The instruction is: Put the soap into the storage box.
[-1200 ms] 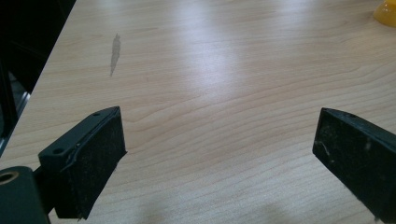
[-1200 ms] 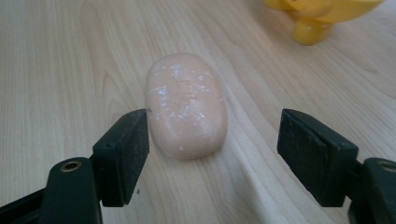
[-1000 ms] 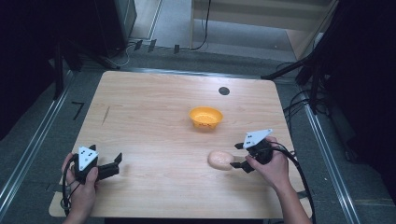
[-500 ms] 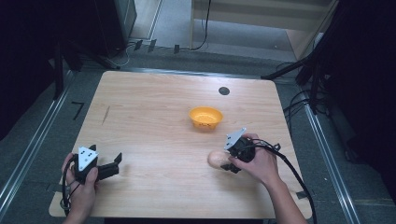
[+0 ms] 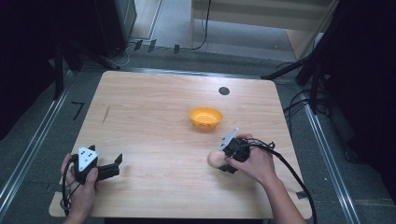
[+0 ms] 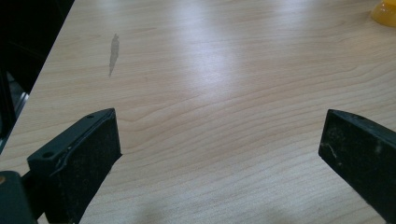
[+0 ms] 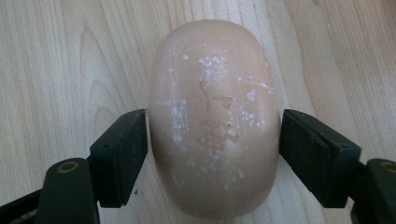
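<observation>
A pale peach oval bar, like soap, lies on the wooden table right of centre, and the high view shows it as soap. My right gripper points down over it with one jaw pressed on each side, shut on the bar. A hand covers most of the right gripper from above. My left gripper rests near the front left edge, held by the other hand. Its jaws stand wide apart with bare wood between them in the left gripper view.
A small orange bowl stands just behind the soap, and its edge shows at the top right of the left gripper view. A black round mark sits near the far edge. A grey streak marks the wood on the left.
My right gripper swung from the right side of the soap to over it and closed its jaws around it. The left gripper has stayed where it was.
</observation>
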Motion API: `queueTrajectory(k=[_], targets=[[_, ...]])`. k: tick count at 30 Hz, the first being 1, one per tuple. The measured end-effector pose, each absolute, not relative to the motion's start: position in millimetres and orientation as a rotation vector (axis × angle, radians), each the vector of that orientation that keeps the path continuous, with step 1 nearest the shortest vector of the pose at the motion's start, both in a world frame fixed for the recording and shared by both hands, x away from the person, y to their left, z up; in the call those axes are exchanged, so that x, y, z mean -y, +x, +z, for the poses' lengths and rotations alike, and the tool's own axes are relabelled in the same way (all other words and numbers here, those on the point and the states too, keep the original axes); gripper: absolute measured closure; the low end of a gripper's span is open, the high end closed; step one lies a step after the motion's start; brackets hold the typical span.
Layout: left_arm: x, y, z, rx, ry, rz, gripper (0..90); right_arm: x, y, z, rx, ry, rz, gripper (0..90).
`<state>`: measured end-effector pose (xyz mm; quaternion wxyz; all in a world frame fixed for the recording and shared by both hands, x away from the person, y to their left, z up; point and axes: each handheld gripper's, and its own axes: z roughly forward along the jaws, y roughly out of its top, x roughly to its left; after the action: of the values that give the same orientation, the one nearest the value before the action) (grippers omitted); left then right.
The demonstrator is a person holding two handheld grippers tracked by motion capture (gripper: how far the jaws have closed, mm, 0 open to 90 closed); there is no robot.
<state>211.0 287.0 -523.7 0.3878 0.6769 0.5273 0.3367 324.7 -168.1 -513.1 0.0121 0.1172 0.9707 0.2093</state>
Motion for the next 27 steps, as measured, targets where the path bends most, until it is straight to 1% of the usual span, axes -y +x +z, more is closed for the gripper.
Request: queueTrajectory(k=[4,9,27], targets=[[-287.0,211.0,-523.7,-1.342,1.722,0.856,0.0,166.7,325.8,-514.5,-3.035,0.369,0.659,29.6],[-287.1,211.2,-523.6,-1.345,1.723,0.853,0.0,166.9,326.0,-514.1,-3.029,0.359,0.667,32.7],[-287.6,211.7,-523.6,-1.341,1.724,0.845,0.0,164.6,333.1,-512.7,-3.031,0.28,0.68,33.4]])
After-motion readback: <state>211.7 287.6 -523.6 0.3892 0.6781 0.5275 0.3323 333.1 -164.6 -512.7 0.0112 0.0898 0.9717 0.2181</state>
